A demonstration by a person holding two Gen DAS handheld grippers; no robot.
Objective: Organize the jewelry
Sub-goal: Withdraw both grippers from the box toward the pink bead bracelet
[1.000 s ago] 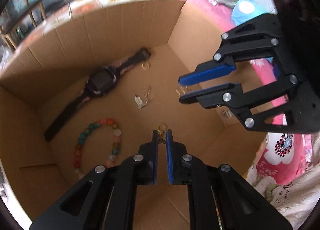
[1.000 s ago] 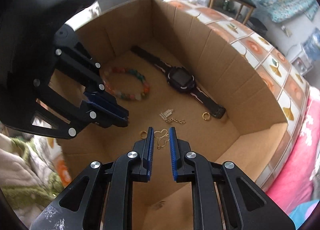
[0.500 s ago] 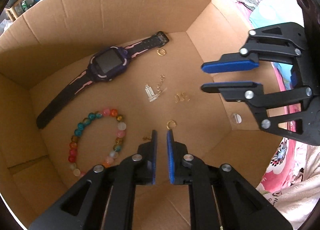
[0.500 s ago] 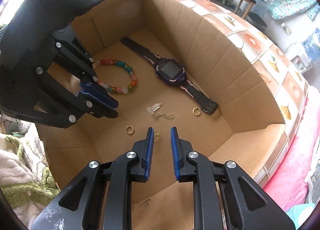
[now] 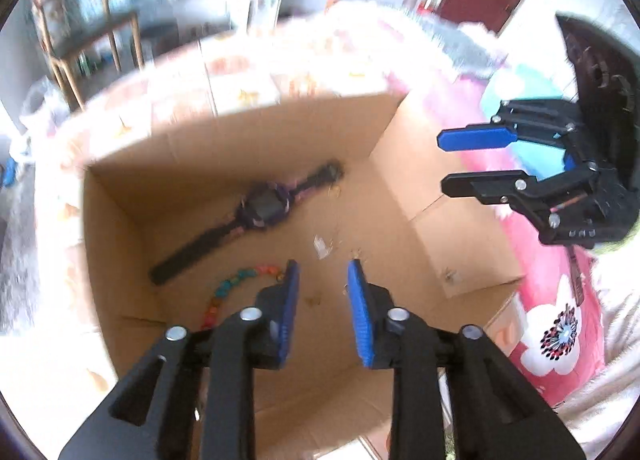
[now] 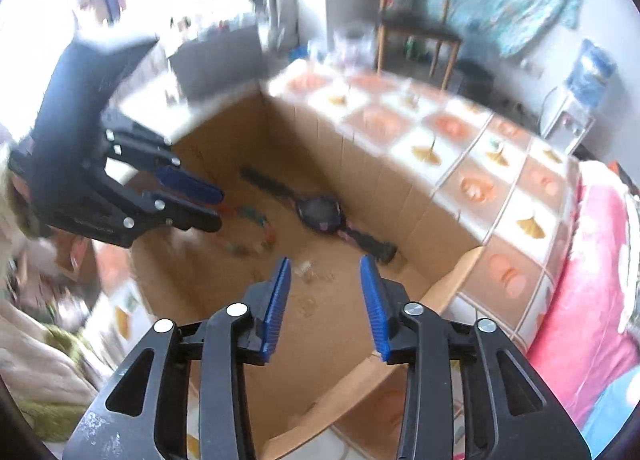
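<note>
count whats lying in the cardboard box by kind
watch: 1
bead bracelet: 1
silver chain piece: 1
small gold pieces: several, too blurred to count
total: 3 countable things, plus the gold pieces

A box (image 5: 400,156) is being seen from above in both views, with the jewelry lying on its floor. In the left wrist view, a watch (image 5: 262,210) is lying across the middle, towards the far wall. A bracelet (image 5: 228,288) is lying nearer, to the watch's left, and is partly hidden by the left tongs (image 5: 322,274). Small pieces (image 5: 322,246) are lying between the watch and these tongs. The right tongs (image 5: 476,162) are being held above the box's right wall. A chair (image 6: 416,28) is standing behind the box.
</note>
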